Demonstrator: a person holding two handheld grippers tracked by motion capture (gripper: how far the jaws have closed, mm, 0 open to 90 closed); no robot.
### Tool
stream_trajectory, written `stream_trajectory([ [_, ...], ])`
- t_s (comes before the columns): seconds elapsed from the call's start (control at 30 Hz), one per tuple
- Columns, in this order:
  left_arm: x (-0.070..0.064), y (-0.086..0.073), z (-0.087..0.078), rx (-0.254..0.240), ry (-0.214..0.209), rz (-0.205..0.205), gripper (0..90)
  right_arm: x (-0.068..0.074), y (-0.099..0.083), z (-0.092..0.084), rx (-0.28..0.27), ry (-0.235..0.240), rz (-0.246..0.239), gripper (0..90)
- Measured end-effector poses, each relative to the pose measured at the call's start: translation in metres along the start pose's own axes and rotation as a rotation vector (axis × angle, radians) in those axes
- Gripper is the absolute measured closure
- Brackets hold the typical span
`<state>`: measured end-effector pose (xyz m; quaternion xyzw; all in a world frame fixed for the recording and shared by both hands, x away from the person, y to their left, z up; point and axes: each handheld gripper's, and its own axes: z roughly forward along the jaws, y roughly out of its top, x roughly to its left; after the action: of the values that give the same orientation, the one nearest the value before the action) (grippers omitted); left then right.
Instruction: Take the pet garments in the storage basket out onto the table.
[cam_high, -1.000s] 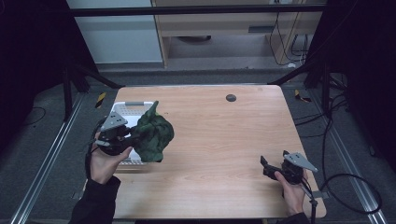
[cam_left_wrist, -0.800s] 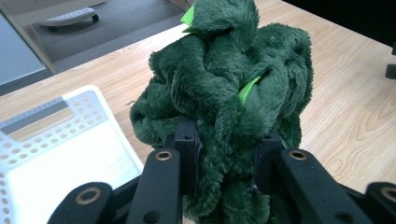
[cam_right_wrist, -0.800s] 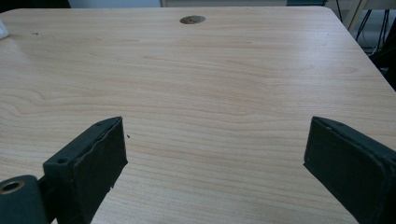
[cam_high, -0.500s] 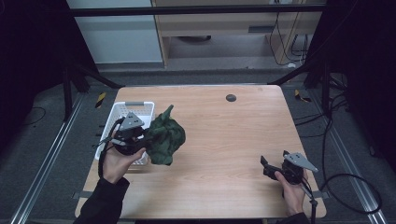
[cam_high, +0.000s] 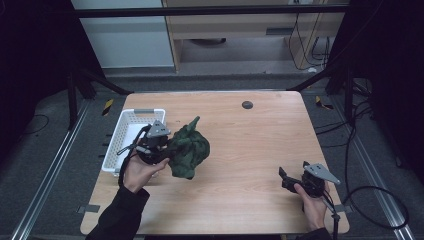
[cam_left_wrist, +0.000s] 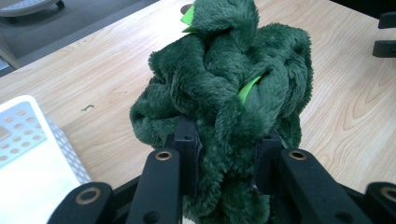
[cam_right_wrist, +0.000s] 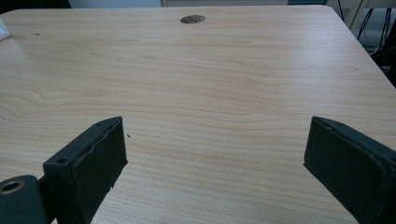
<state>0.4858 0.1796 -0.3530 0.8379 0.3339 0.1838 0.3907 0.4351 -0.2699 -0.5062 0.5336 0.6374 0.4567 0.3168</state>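
Toy: a soft, light green plush toy (cam_left_wrist: 224, 88) is squeezed by the left gripper (cam_left_wrist: 224, 154).
Hold: the fluffy bottom, at 6 o'clock.
Right gripper (cam_right_wrist: 215, 140): jaws wide apart, nothing held.

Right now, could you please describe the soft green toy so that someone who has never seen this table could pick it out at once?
Start at the wooden table and find the white basket on its left side. Just right of the basket, the left tool is shut on the green plush toy, holding it over the wood. It is the one furry, dark green bundle there, with bright green flecks.

Wooden table (cam_high: 240, 150) with white basket (cam_high: 122, 137)
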Motion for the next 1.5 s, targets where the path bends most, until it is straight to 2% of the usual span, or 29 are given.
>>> stream_trajectory([
  [0.23, -0.003, 0.002, 0.009, 0.007, -0.022, 0.005, 69.6, 0.0, 0.0, 0.0, 0.001, 0.0, -0.001, 5.7],
  [0.57, -0.015, 0.007, 0.025, 0.044, -0.062, 0.061, 69.6, 0.0, 0.0, 0.0, 0.001, 0.002, -0.002, 5.7],
  [0.9, -0.024, 0.008, 0.041, 0.078, -0.098, 0.098, 69.5, 0.0, 0.0, 0.0, 0.002, 0.002, -0.002, 5.7],
  [1.5, -0.031, 0.008, 0.065, 0.149, -0.127, 0.147, 69.5, 0.0, 0.0, 0.0, 0.002, 0.003, -0.003, 5.7],
])
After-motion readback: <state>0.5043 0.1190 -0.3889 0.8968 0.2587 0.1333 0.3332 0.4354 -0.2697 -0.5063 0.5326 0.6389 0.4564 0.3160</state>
